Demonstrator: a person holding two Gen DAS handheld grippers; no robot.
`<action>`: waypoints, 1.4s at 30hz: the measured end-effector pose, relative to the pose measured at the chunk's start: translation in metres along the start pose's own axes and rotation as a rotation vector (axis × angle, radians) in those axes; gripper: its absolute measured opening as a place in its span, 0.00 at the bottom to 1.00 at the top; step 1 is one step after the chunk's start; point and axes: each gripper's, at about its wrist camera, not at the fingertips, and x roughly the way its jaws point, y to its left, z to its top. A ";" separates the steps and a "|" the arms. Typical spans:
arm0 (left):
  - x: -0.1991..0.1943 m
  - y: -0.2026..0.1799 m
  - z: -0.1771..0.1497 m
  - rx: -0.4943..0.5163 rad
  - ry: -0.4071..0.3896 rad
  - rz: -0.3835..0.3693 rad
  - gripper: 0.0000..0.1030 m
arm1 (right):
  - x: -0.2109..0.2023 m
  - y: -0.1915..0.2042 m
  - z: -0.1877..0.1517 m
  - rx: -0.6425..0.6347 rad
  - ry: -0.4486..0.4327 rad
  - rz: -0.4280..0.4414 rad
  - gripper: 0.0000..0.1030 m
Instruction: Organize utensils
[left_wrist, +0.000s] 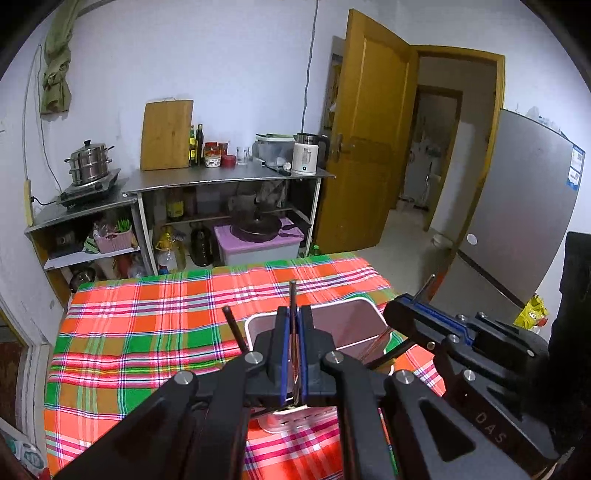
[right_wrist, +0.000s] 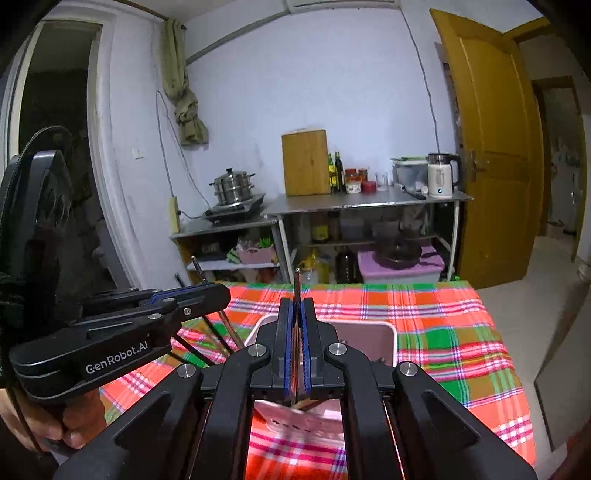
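Dim, cool indoor light; sharp centre, strong fisheye bending, dark vignetted corners.

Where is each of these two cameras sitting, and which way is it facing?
Left wrist: rides the left gripper, facing along its shut fingers over the white bin and plaid cloth toward the steel shelves; the right gripper enters from the right.
Right wrist: rides the right gripper, facing the same way; the left gripper and a hand show on the left.
Shared: bin, cloth, shelves, cutting board, kettle, wooden door. Each gripper clamps a thin chopstick-like stick.
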 end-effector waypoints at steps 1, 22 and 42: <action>0.000 0.000 0.000 -0.001 0.002 0.001 0.05 | 0.001 0.000 -0.001 0.000 0.008 -0.003 0.04; -0.064 0.003 -0.025 -0.028 -0.105 -0.038 0.23 | -0.049 0.002 -0.014 0.009 -0.027 0.015 0.10; -0.086 -0.008 -0.159 -0.040 -0.064 0.001 0.28 | -0.097 0.020 -0.124 -0.014 0.052 -0.016 0.22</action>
